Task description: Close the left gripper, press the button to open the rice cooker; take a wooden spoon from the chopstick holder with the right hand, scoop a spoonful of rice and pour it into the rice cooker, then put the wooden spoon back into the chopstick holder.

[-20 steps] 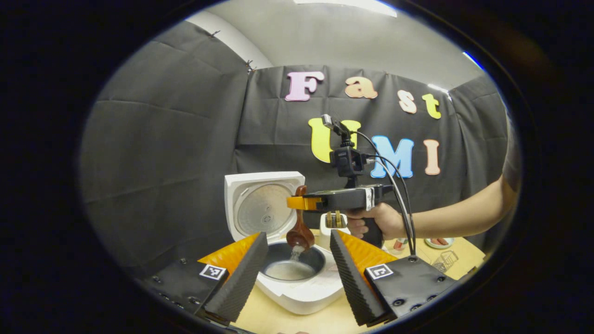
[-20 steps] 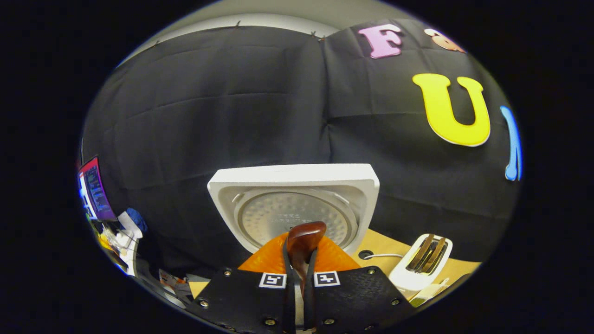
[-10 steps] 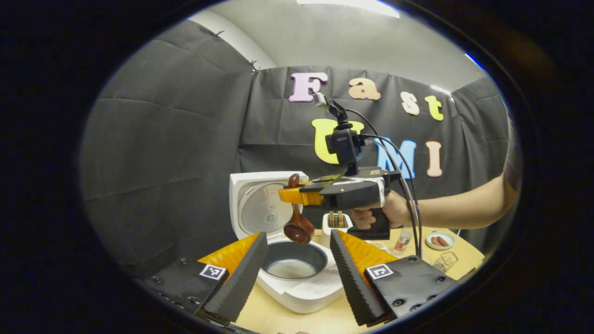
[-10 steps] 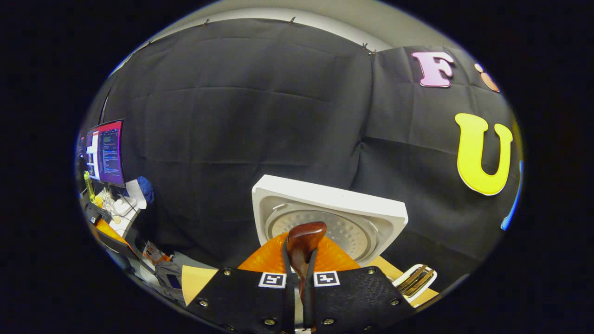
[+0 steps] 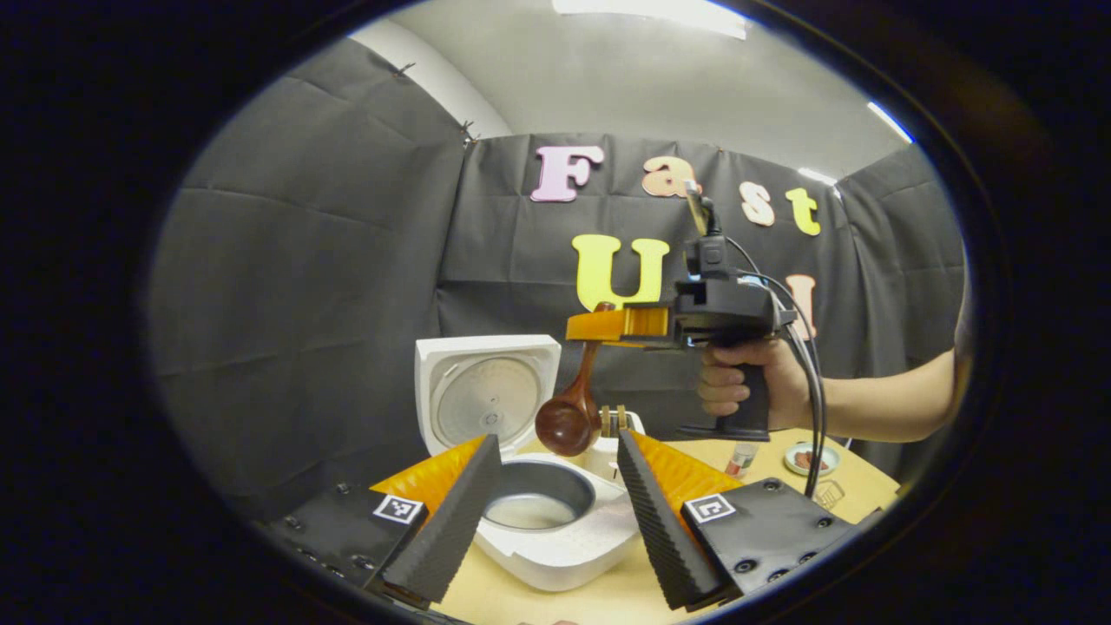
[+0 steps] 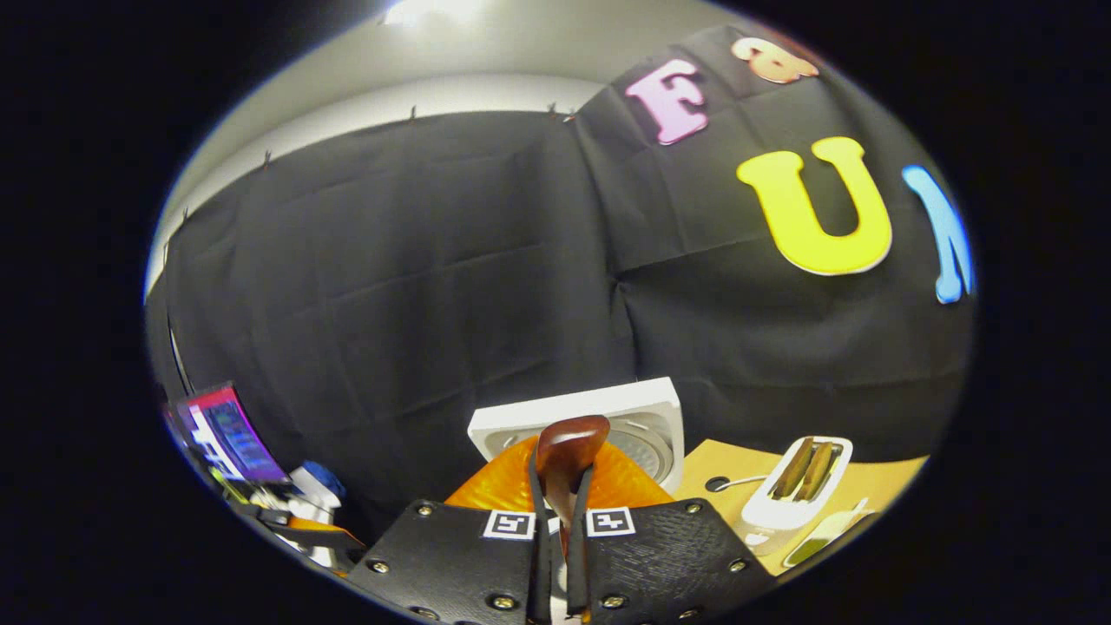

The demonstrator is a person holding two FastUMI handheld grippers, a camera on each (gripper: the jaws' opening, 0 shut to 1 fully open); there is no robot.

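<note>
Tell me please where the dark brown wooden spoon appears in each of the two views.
Left gripper view: the dark brown wooden spoon hangs bowl-down at centre, above the open white rice cooker, held by the right gripper.
Right gripper view: bottom centre, only its handle end rises between that gripper's fingers.
Shared landmark: the cooker's raised white lid.

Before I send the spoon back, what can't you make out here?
- Chopstick holder: I cannot pick it out among the small items at the table's right edge, left gripper view.
- Wooden spoon bowl's inside: faces away, so leftover rice is unknowable.
- Rice cooker pot: partly behind the left gripper's fingers.
- Right gripper view: spoon bowl hidden below the right gripper.
</note>
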